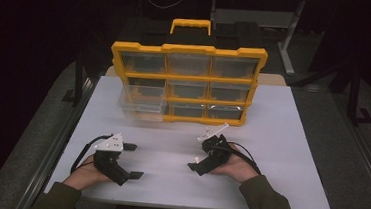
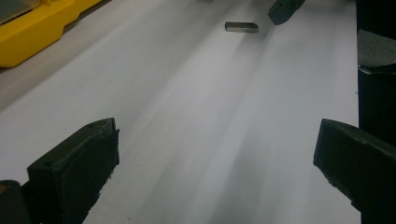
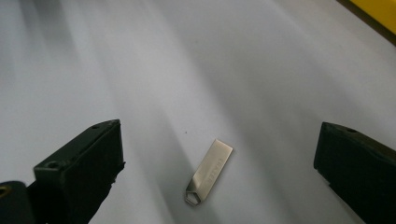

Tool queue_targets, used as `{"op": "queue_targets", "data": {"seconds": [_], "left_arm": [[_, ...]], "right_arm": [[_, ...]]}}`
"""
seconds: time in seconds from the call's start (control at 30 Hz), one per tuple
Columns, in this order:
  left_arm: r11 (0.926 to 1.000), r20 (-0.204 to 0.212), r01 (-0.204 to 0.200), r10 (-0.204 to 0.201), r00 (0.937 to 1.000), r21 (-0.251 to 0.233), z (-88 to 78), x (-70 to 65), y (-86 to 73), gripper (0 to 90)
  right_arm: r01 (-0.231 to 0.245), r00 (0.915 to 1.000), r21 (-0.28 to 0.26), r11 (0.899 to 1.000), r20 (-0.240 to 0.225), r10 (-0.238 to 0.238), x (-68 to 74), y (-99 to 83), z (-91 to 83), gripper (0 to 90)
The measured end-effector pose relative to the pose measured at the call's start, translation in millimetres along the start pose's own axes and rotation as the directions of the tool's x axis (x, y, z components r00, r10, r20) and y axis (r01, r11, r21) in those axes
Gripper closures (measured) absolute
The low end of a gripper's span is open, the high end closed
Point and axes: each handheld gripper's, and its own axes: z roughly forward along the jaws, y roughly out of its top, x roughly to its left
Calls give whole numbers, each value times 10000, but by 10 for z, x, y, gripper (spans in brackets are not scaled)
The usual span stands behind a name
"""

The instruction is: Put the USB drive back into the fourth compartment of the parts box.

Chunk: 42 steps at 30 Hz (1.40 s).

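A small silver metal USB stick (image 3: 208, 172) lies flat on the white table (image 1: 279, 157). My right gripper (image 3: 219, 150) is open, one jaw on each side of the stick and neither touching it. In the high view the right gripper (image 1: 198, 155) is at centre right, held in a hand. My left gripper (image 1: 134, 160) rests at the front left, open and holding nothing. The left gripper view shows the left gripper (image 2: 215, 172) with its jaws wide apart over bare table, and the stick (image 2: 241, 27) far ahead beside a tip of the right gripper (image 2: 282, 9).
A yellow organizer case (image 1: 187, 82) with clear drawers and a yellow handle stands upright at the back of the table. Its lower-left drawer (image 1: 141, 103) is pulled out. The table's front edge runs just beyond the forearms.
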Motion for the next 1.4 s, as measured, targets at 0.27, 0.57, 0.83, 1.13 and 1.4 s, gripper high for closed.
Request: {"op": "queue_targets", "data": {"seconds": [0.27,0.57,0.83,1.13,1.4], "left_arm": [[10000,8,29,-29,10000,-23,0,0,0,0],[10000,10,61,-61,10000,-18,2,5,-1,0],[10000,6,80,-80,10000,-50,-1,3,1,0],[9999,21,92,-92,10000,-66,-4,4,1,0],[10000,46,76,-76,10000,-50,1,1,2,0]], "right_arm": [[18,10000,-37,10000,11,-18,-2,-15,-26,151],[67,10000,121,9999,-65,-66,2,-22,-35,365],[50,9999,243,9997,-132,-47,0,-23,-40,473],[310,9995,524,9981,-114,-304,-2,-34,-12,560],[425,9990,753,9963,-160,-414,4,-41,12,625]]}}
